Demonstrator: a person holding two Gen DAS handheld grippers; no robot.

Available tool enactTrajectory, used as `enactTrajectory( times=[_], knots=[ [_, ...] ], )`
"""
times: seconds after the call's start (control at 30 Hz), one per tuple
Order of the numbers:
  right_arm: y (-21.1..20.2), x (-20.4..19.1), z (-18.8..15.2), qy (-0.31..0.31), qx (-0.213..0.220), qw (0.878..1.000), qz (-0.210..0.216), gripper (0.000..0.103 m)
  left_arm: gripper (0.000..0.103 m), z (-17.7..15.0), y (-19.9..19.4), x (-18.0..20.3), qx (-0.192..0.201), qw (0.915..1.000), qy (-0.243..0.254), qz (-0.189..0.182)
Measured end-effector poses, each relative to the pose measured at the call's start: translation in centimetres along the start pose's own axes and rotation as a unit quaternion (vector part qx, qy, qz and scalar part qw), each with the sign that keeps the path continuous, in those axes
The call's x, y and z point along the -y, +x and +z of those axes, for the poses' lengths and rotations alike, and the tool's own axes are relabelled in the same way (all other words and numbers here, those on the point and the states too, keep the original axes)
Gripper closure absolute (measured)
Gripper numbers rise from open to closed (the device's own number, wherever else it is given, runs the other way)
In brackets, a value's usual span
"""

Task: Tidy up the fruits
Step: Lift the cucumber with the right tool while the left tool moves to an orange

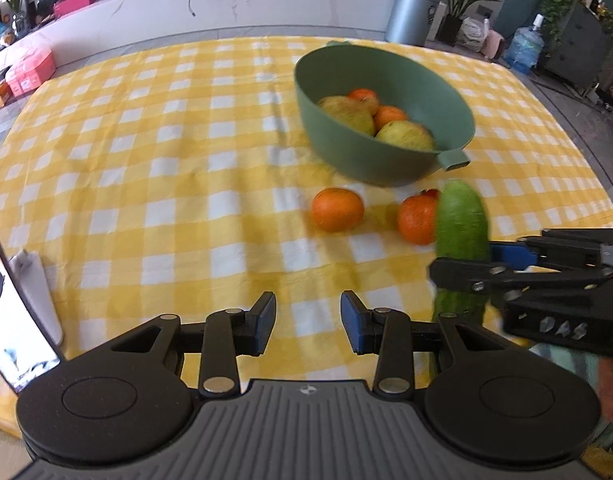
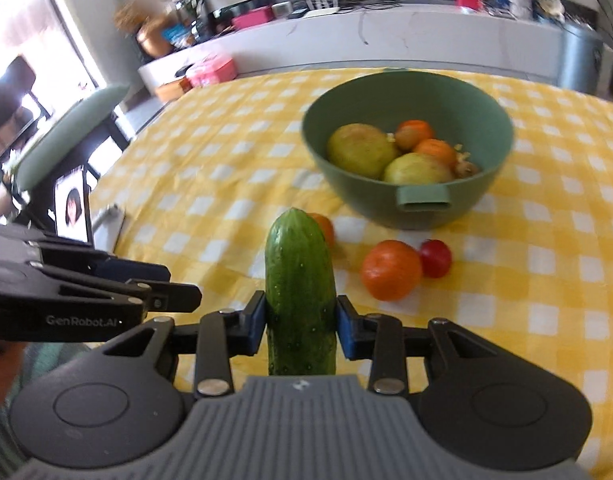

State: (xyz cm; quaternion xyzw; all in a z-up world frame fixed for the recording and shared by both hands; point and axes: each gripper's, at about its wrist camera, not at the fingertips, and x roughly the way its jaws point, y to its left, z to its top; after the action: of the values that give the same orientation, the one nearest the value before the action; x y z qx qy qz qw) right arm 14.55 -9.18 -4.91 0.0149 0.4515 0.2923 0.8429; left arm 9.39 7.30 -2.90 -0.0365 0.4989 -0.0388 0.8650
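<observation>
My right gripper (image 2: 300, 320) is shut on a green cucumber (image 2: 300, 280) and holds it upright above the near table edge; it shows in the left wrist view too (image 1: 462, 232). My left gripper (image 1: 308, 320) is open and empty, beside it on the left. A green bowl (image 2: 426, 208) holds two yellow-green fruits (image 2: 360, 150) and oranges (image 2: 434, 148). Two oranges (image 1: 337, 209) (image 2: 390, 268) and a small red fruit (image 2: 436, 258) lie on the checked cloth in front of the bowl.
A yellow-and-white checked cloth (image 1: 146, 160) covers the table. A phone on a stand (image 2: 72, 206) and a white object (image 1: 34, 292) are at the table's left edge. A white counter (image 1: 226, 4) and a grey bin (image 1: 412, 12) stand behind.
</observation>
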Motion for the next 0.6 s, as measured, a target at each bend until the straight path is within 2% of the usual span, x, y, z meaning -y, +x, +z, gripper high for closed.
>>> enactTrajectory(
  times=[0.13,0.3,0.37,0.47,0.6],
  knots=[
    [-2.1,2.6,0.2,0.044,0.005,0.999,-0.02,0.07,0.058,0.5,0.2,0.4,0.01,0.9999,0.004,-0.008],
    [-3.9,6.6,0.5,0.09,0.005,0.993,-0.073,0.07,0.058,1.2,0.9,0.9,0.021,0.9996,0.007,-0.02],
    [-3.9,8.2,0.7,0.103,0.002,0.99,-0.097,0.07,0.058,1.5,1.3,1.2,0.026,0.9993,0.01,-0.024],
    [-3.3,10.1,1.1,0.141,-0.002,0.985,-0.095,0.07,0.058,1.9,2.3,1.6,0.028,0.9992,0.016,-0.025],
    [-1.3,10.8,1.6,0.147,-0.009,0.984,-0.104,0.07,0.058,2.3,3.9,1.7,0.032,0.9992,0.016,-0.017]
  ],
)
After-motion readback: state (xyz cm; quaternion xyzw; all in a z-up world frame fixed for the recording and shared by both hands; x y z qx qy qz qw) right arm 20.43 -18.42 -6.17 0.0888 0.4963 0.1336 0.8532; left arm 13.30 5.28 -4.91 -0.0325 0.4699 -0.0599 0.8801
